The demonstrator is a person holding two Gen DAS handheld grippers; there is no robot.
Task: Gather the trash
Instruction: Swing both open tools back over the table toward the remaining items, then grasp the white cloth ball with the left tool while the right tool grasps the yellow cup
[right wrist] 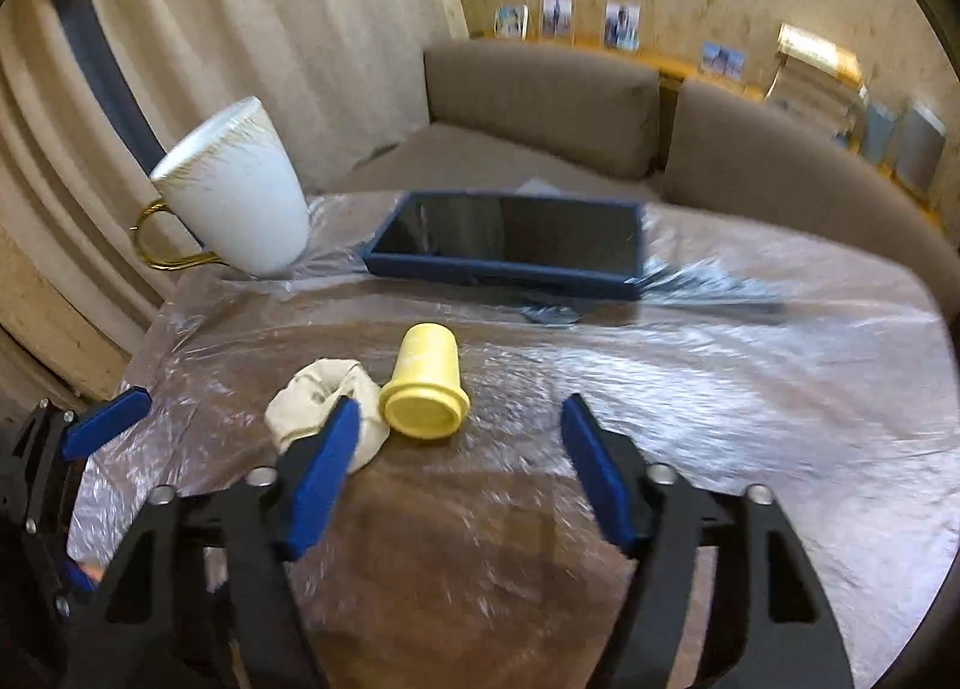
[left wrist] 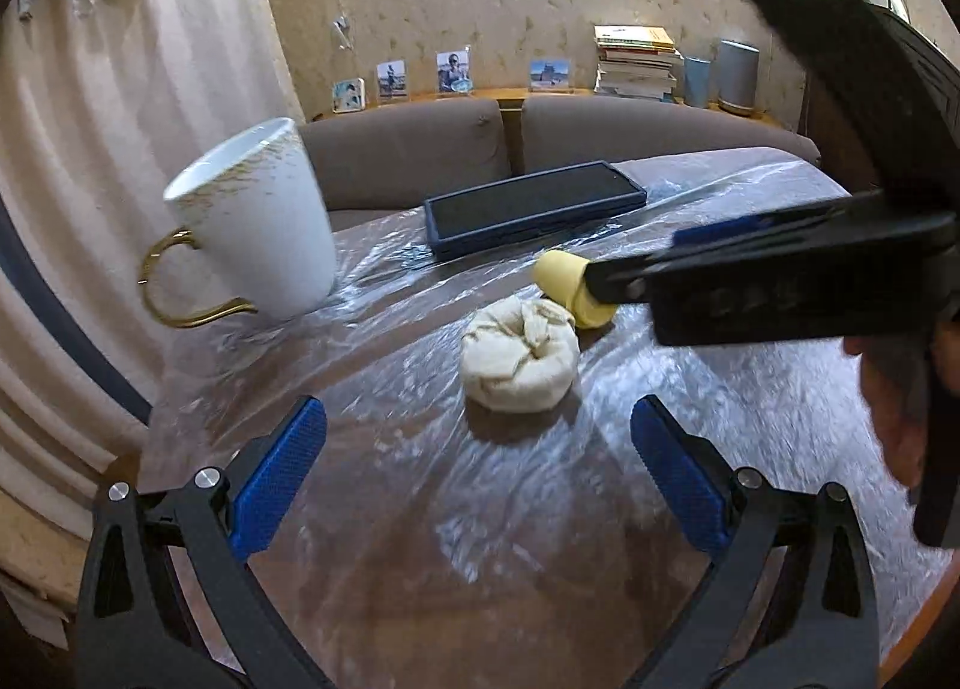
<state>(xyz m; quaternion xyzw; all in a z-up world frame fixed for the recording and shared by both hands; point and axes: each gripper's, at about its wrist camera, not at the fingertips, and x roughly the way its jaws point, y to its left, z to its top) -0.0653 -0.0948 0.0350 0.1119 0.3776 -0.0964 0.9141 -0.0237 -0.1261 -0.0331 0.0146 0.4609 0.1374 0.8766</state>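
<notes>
Nearest, the left gripper (left wrist: 478,470) has its fingers spread wide and empty over the plastic-covered tabletop (left wrist: 420,539). The right gripper (right wrist: 459,473) also has parted fingers gripping nothing. Just beyond them lies a crumpled cream wad (left wrist: 519,356), touching a small yellow cup (right wrist: 425,383) tipped on its side. Farther left stands a white mug (left wrist: 258,221); farther back lies a dark tablet (right wrist: 510,242), then a sofa (left wrist: 408,149).
</notes>
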